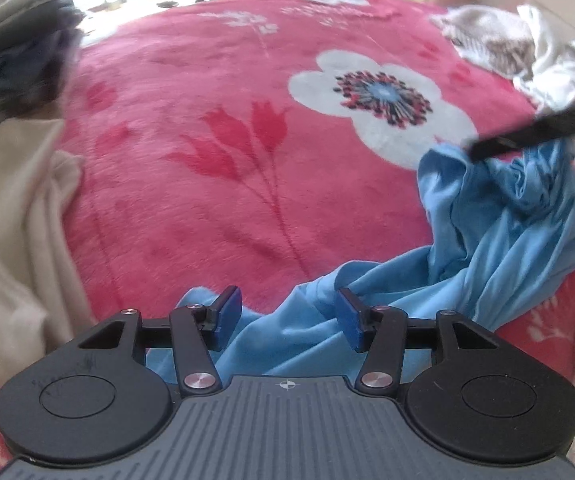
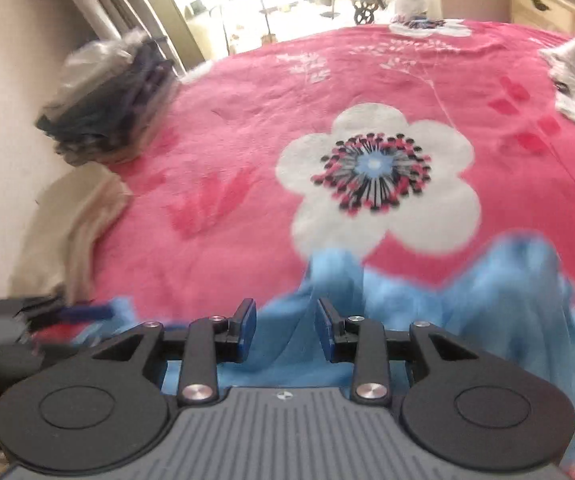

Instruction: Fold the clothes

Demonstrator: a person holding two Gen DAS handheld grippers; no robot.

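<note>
While still crumpled at 5 o'clock on bed [image 1: 207, 160], blue garment [image 1: 507, 240] not yet folded. Left claw [image 1: 287, 316] apart over its hem; right claw [image 2: 285, 330] apart, fabric between. Folded stack [image 2: 107, 100] sits at 10 o'clock; unfolded pile [image 1: 507, 40] waits at 2.

Motion-blurred dark folded stack [image 2: 107, 104] (garments indistinguishable), blue cloth [image 2: 487, 280] smeared
</note>
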